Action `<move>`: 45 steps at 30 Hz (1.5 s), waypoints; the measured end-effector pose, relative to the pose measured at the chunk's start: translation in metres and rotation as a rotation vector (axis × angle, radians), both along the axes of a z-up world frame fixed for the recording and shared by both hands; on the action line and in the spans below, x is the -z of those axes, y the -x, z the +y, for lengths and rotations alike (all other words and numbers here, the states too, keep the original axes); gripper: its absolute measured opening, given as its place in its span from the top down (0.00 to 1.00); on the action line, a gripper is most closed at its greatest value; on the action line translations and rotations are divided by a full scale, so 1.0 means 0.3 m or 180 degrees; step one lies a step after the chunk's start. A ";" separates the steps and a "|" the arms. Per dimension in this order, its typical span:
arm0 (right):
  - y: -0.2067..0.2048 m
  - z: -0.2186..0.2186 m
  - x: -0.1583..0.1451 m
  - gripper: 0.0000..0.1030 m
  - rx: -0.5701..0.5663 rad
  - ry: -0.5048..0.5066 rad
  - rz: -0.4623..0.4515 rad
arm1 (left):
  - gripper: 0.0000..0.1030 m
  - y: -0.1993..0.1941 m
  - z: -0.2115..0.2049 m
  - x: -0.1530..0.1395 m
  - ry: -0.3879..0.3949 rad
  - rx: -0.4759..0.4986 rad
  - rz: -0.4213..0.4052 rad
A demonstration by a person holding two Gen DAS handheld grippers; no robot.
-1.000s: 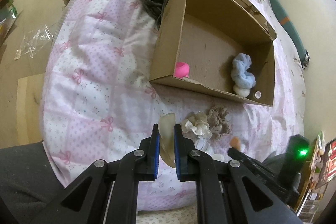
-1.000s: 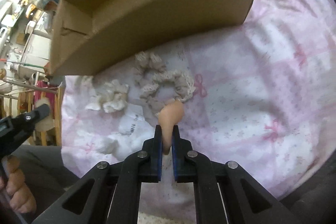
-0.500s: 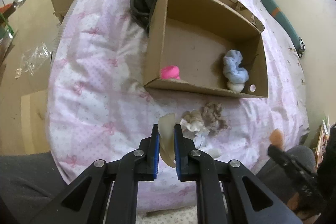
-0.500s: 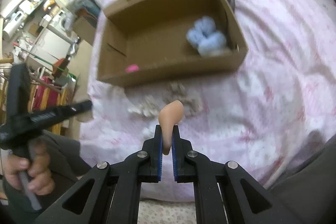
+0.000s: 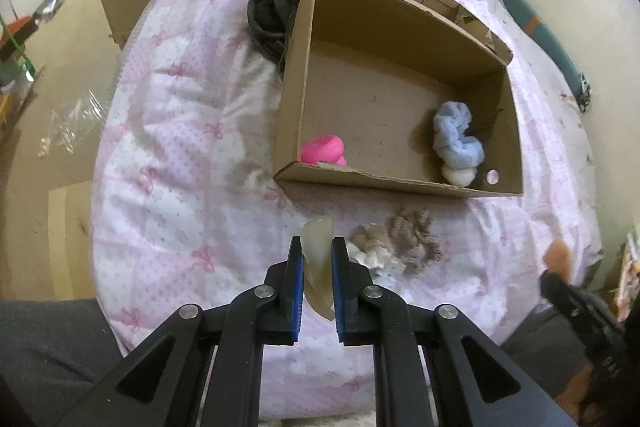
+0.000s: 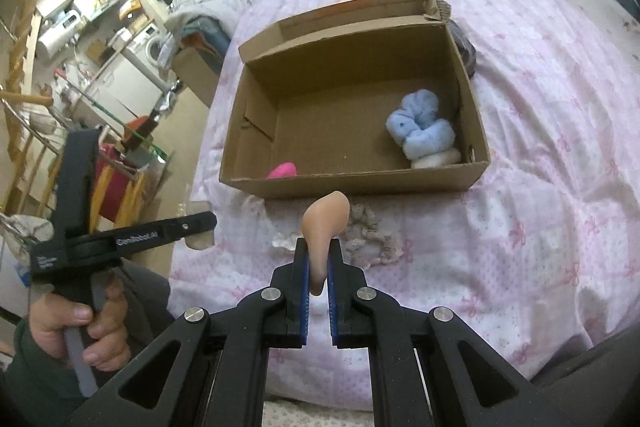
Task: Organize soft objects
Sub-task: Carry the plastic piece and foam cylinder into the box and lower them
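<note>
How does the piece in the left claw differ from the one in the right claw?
Colour: the left claw pinches a pale translucent pad; the right claw pinches an opaque peach pad. Shape: the pale one looks thin and flat-tipped, the peach one rounder and fuller. Both stick up between shut fingers, held above the bed, short of the cardboard box.

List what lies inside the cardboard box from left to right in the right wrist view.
Pink soft piece at the near-left corner → bare cardboard floor → light blue scrunchie, with a white puff under its right end, by the box's right wall.
</note>
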State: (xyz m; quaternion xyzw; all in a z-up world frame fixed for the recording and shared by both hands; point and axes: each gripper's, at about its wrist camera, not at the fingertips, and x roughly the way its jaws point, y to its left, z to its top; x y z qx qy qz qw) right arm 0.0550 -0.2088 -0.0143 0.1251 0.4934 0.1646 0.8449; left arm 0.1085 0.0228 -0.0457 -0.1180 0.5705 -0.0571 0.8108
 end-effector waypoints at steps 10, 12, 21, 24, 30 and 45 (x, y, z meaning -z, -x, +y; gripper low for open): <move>-0.022 -0.151 -0.003 0.91 0.0137 -0.0293 -0.0128 | 0.89 0.040 0.017 -0.112 -0.0292 -0.0061 -0.0188; -0.033 -0.159 -0.027 0.91 0.0112 -0.0294 -0.0221 | 0.89 0.019 0.012 -0.140 -0.0269 -0.0044 -0.0194; -0.189 -0.146 -0.054 0.91 0.0070 -0.0159 -0.0370 | 0.89 -0.160 -0.083 -0.176 -0.0328 0.0237 -0.0336; -0.241 -0.124 -0.042 0.91 0.0028 -0.0054 -0.0375 | 0.89 -0.224 -0.118 -0.169 -0.0363 0.0300 -0.0385; -0.336 -0.106 -0.004 0.91 -0.0023 0.0056 -0.0379 | 0.89 -0.323 -0.172 -0.090 -0.0339 0.0261 -0.0383; -0.447 -0.100 0.160 0.91 0.0073 -0.0008 -0.0110 | 0.87 -0.344 -0.176 0.028 -0.0451 0.0114 -0.0536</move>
